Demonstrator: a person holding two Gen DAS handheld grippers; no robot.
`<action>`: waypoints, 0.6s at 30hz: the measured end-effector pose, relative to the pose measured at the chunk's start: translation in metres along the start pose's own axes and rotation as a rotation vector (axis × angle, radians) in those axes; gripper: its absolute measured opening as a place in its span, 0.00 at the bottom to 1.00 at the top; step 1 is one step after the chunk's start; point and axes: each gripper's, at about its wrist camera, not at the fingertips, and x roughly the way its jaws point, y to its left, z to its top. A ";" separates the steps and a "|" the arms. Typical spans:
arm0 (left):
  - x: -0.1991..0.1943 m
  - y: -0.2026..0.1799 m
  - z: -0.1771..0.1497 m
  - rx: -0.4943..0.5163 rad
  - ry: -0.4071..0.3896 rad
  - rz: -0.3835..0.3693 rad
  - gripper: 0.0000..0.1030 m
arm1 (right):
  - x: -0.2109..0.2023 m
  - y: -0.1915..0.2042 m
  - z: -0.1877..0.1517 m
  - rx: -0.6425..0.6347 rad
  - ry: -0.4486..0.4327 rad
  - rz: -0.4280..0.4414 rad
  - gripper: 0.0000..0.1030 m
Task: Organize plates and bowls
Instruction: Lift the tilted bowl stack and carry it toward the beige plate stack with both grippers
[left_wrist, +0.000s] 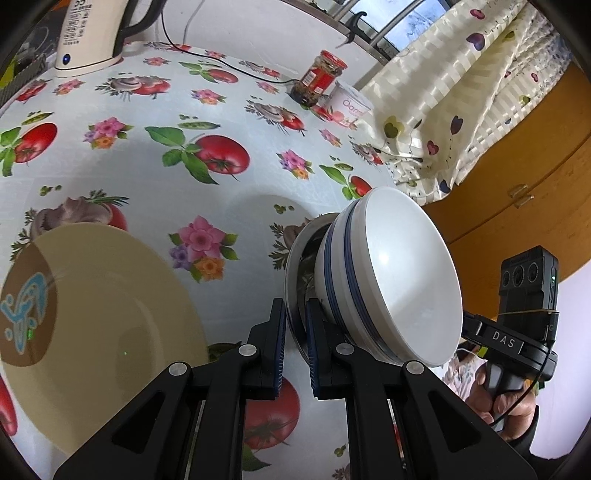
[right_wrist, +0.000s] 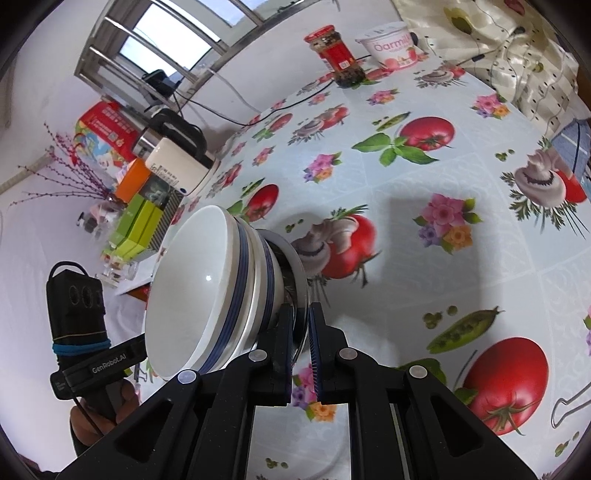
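The left gripper (left_wrist: 295, 343) and the right gripper (right_wrist: 301, 347) are both clamped on the rim of the same shiny round metal plate (left_wrist: 291, 258), one from each side. On this metal plate sits a stack of white ceramic bowls with blue bands (left_wrist: 391, 280). In the left wrist view the stack lies just to the right of the left claw. In the right wrist view the same bowls (right_wrist: 207, 295) lie just to the left of the right claw. So the load hangs between the two hands, and neither hand seems nearer to it than the other.

The plate appears to be lifted off the flowered plastic tablecloth (left_wrist: 221, 122), because a soft round shadow shows on the cloth behind it. In both views the plate is seen nearly on its edge. The axis of the stack, from the plate up through the bowls, points away from each claw toward the other hand. How much the plate really tilts cannot be told through the fisheye lens.

The cream ceramic plate with a brown centre and blue figure (left_wrist: 110, 314) rests on the cloth to the left of the metal plate. If the metal plate should go there, the move probably turns on keeping both grips level, or the bowls may slide.
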 end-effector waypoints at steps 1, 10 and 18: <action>-0.003 0.001 0.000 -0.002 -0.005 0.003 0.10 | 0.001 0.002 0.000 -0.003 0.000 0.002 0.10; -0.023 0.012 0.001 -0.020 -0.038 0.038 0.10 | 0.012 0.024 0.004 -0.034 0.014 0.024 0.10; -0.042 0.025 -0.001 -0.047 -0.066 0.069 0.10 | 0.024 0.045 0.006 -0.069 0.033 0.044 0.10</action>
